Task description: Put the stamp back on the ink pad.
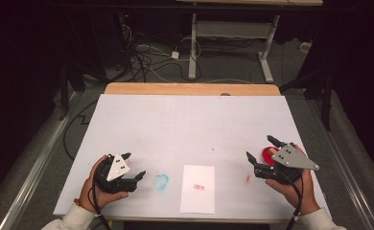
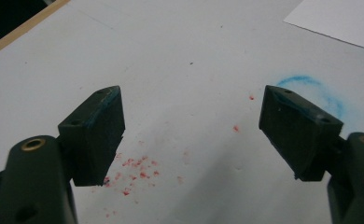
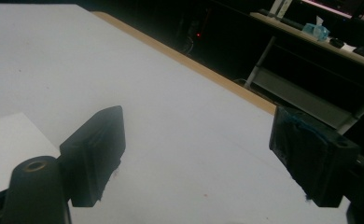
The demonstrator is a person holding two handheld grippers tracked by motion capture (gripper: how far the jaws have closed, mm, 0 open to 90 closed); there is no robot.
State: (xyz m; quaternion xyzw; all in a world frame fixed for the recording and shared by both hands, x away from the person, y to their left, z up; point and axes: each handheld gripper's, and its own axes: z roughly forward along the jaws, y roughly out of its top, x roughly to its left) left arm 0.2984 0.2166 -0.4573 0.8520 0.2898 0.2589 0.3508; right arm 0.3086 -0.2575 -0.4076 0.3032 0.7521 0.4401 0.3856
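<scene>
We hold both claws low over the white counter (image 1: 190, 120), one at each near corner. The left claw (image 1: 136, 165) is released: in the left gripper view its jaws stand wide apart with nothing between them, above a scatter of red specks (image 2: 133, 175) on the surface. The right claw (image 1: 258, 149) is likewise released, its jaws spread and empty in the right gripper view.

The item nearest to a claw is the red round object (image 1: 270, 154), which sits on the counter at the right side, just beside and partly under the right claw in the high view. We cannot tell its exact shape, as the claw body hides much of it, so no long axis can be stated. It lies well apart from the left claw, so the right hand is the nearer one.

A white sheet of paper (image 1: 198, 188) with a small red mark (image 1: 198, 186) lies between the two hands, near the front edge. A blue smudge (image 1: 160, 181) lies between the sheet and the left claw.

We judge that the coming move turns on the right claw closing the short gap to the red object.
</scene>
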